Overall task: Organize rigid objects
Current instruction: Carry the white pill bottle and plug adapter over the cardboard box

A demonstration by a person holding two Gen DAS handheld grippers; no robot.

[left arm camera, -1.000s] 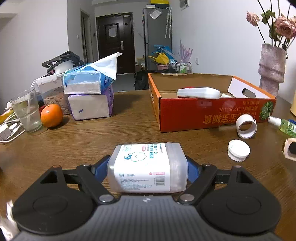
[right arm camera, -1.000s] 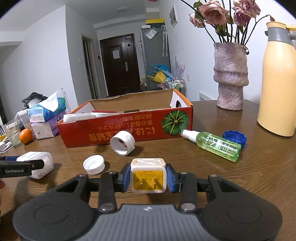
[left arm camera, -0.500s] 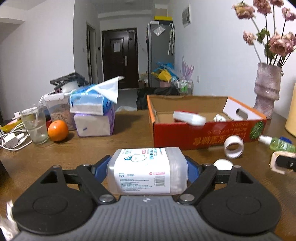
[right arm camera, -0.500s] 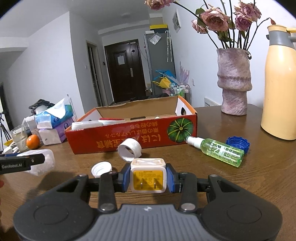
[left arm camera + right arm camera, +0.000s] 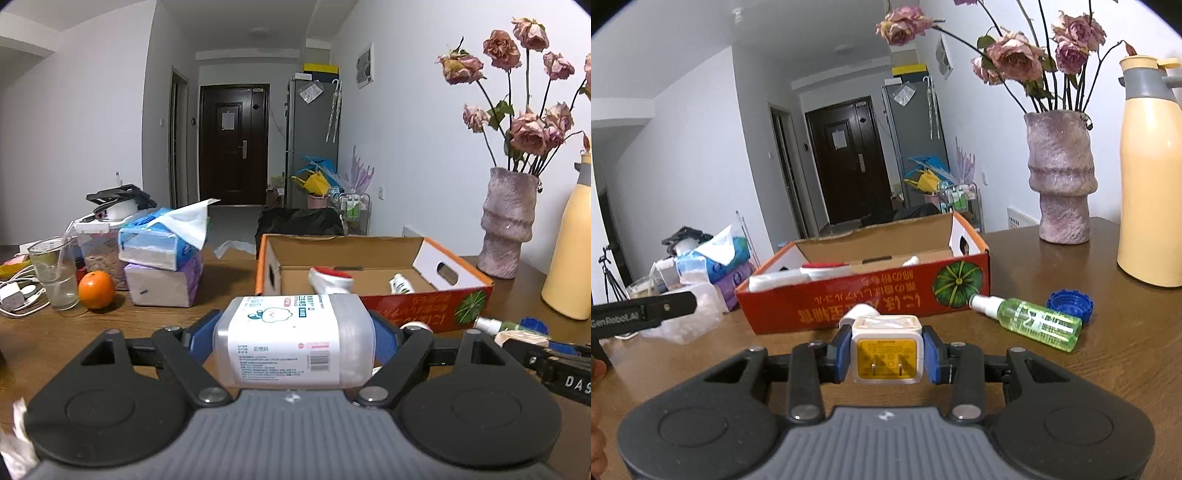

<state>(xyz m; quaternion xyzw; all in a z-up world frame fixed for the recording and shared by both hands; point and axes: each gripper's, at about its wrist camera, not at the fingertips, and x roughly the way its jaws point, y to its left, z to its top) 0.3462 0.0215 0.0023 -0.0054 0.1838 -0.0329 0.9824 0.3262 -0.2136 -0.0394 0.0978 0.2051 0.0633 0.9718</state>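
Both grippers have been raised off the wooden table [image 5: 1126, 369] since a second ago, loads kept clamped. One red cardboard box [image 5: 871, 306] is seen ahead of both, open-topped, with a white red-trimmed item and a small white tube lying inside. One yellow thermos jug [image 5: 1148, 177] and one pink vase [image 5: 1062, 177] of dried roses are stood on the right, well apart from the box. Two tissue packs [image 5: 162, 266] are stacked on the left, with one glass [image 5: 55, 277] and one orange [image 5: 96, 290] just beside them.

Left gripper [image 5: 293, 339]: clenched on one clear plastic container [image 5: 293, 341] with a white printed label, held sideways above the table in front of the box's near wall. Right gripper [image 5: 886, 354]: clenched on one white-and-yellow plug adapter [image 5: 886, 350], prongs facing the camera, also off the table.

One green spray bottle [image 5: 1030, 323] is laid on its side near the box's right corner, one blue cap [image 5: 1071, 302] touching or just behind it. A white ring is partly hidden behind the adapter.
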